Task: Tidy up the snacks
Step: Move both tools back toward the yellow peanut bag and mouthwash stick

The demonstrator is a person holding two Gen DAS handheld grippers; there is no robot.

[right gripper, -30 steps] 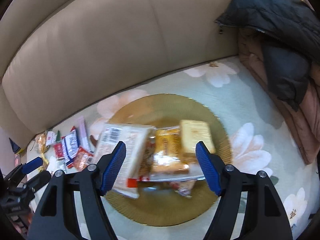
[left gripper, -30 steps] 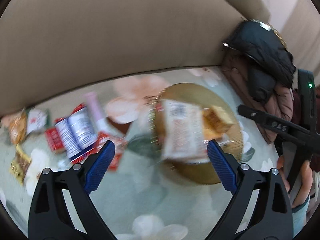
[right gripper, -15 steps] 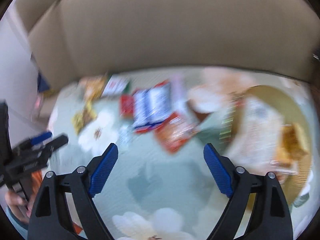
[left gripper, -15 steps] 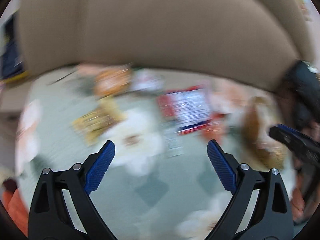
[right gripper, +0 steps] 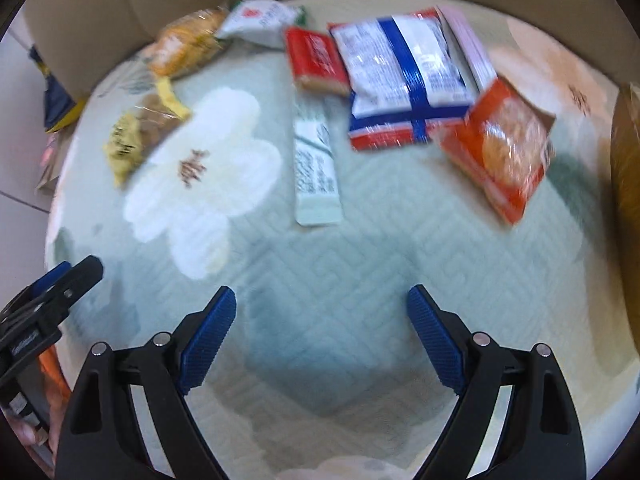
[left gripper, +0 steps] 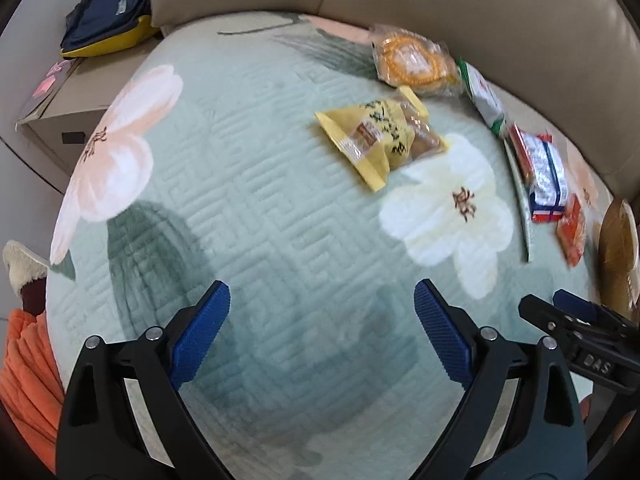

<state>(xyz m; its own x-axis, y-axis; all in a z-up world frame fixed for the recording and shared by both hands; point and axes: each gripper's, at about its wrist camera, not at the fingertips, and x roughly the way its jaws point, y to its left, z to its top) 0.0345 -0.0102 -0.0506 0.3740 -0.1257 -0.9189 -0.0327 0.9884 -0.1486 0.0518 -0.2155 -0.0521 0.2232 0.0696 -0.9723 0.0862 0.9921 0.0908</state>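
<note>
Loose snack packets lie on the floral sofa cushion. A yellow packet and an orange cookie pack lie ahead of my left gripper, which hangs open and empty well short of them. In the right wrist view, a blue-and-white packet, a red packet, an orange packet and a pale green stick sachet lie ahead of my right gripper, also open and empty. The gold plate shows only at the right edge.
The beige sofa back curves behind the snacks. A cardboard box with a navy bag sits left of the cushion. An orange cloth lies at the lower left. The other gripper shows at the right edge.
Both grippers have swung left, away from the gold plate with its packets, and now face the loose snacks on the cushion. Both stayed open and empty.
</note>
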